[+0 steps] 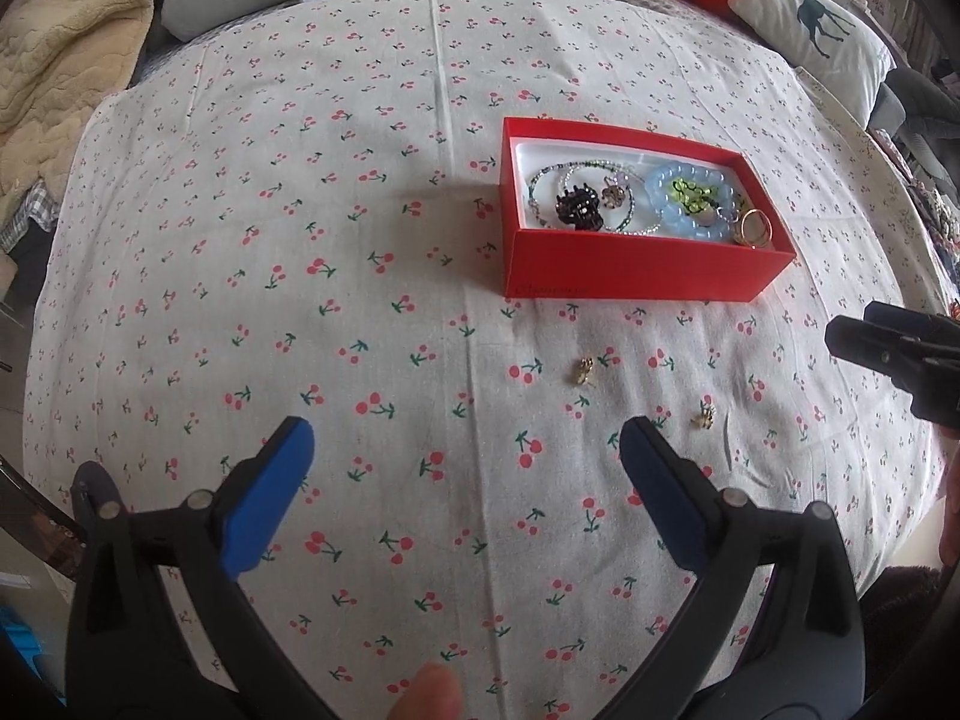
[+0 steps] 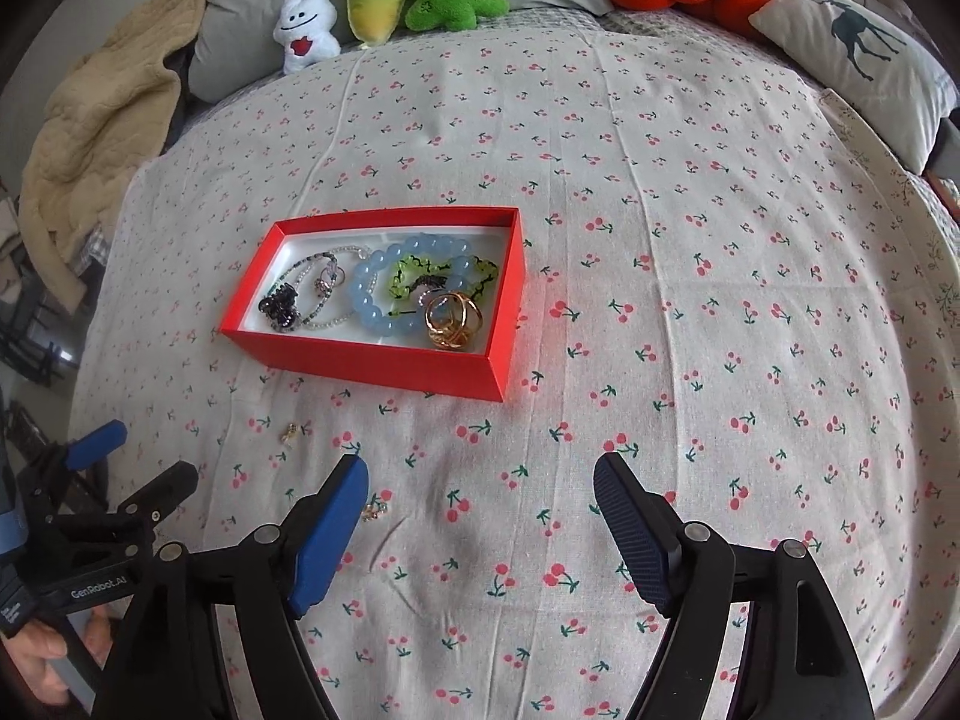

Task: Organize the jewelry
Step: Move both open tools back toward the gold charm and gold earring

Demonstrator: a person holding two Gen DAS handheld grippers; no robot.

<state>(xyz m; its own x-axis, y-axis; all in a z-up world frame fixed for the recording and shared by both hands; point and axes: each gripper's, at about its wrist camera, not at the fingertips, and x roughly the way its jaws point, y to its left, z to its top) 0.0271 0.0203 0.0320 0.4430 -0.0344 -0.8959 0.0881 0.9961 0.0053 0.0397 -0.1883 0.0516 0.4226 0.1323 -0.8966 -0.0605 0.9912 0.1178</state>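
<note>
1. Both claws sit nearest the lens: the left claw (image 1: 467, 441) hangs spread wide with nothing between its blue pads, and the right claw (image 2: 480, 480) is just as released, poised low over the bed.
2. Underneath it all, the cherry-print sheet (image 1: 300, 210) covers the bed, soft and creased, with plush toys (image 2: 384, 0) lined along the far edge.
3. Next in size, the red box (image 1: 648, 282) lies ahead of the left claw, already loaded: a blue bead bracelet (image 2: 375, 294), thin beaded strands (image 2: 321, 294), a dark hair claw clip (image 2: 279, 307) and a gold ring (image 2: 453, 321) near its front right corner.
4. Smallest now: two tiny gold earrings are out on the sheet, well short of the box. One earring (image 1: 582, 371) lies between the box and the left claw; the second earring (image 1: 703, 417) sits just beside the left claw's right finger, and in the right wrist view it peeks out just past the right claw's left pad (image 2: 327, 534).
5. Risk, as I judge it: these pieces are minute and the fabric gives, so closing pads may pinch sheet instead, or flick an earring into a crease. Both claws going for the same one could collide.
</note>
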